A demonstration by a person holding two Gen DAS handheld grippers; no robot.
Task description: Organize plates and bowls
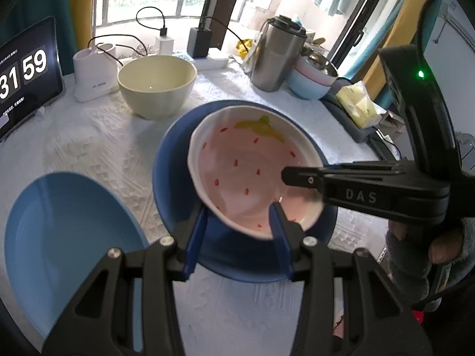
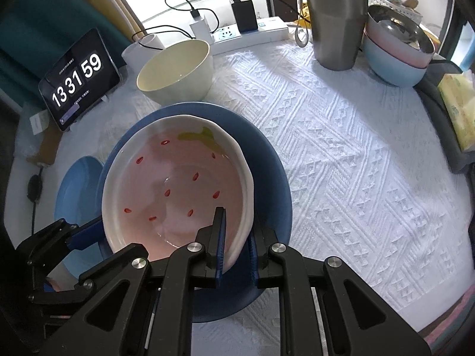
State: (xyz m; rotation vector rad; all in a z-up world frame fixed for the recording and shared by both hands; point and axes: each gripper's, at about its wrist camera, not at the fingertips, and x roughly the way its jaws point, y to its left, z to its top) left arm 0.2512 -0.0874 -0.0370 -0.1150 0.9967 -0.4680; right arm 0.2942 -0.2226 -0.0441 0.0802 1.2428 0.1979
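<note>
A white strawberry-pattern bowl (image 1: 246, 172) (image 2: 175, 190) sits on a dark blue plate (image 1: 172, 160) (image 2: 267, 160). My left gripper (image 1: 239, 225) straddles the bowl's near rim with a visible gap beside its left pad. My right gripper (image 2: 236, 237) pinches the bowl's right rim between its pads; it also shows in the left wrist view (image 1: 297, 178). A light blue plate (image 1: 65, 231) (image 2: 80, 184) lies to the left. A cream bowl (image 1: 157, 84) (image 2: 178, 71) stands behind.
Stacked pastel bowls (image 2: 397, 50) with a metal one on top stand at the back right beside a steel flask (image 2: 338, 17). A clock tablet (image 2: 77, 80), power strip (image 2: 252, 32), chargers and a tissue pack (image 2: 457, 103) ring the white cloth (image 2: 356, 163).
</note>
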